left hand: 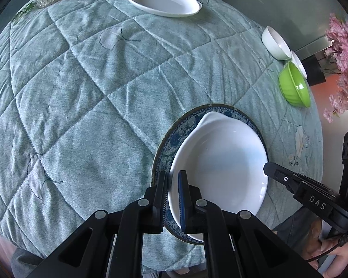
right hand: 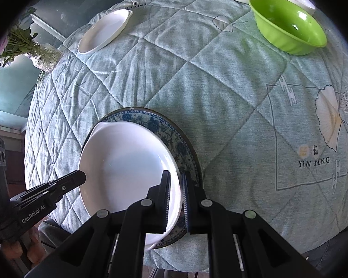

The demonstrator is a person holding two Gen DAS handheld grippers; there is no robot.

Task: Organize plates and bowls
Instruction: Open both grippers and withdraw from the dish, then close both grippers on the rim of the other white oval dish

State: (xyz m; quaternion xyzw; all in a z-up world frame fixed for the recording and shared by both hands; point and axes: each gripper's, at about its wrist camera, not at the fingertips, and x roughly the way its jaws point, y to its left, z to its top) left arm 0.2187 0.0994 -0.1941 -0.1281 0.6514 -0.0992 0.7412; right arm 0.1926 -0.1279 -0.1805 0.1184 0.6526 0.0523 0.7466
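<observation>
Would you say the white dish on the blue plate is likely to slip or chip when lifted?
The white dish looks glazed, so probably slippery. Both grippers, left and right, pinch only its rim, so it may tilt. It looks ceramic and rests on the blue plate, so knocks could chip it.

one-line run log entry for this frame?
left gripper: shut on white dish rim | right gripper: shut on opposite rim | dish: on blue plate | green bowl: untouched
</observation>
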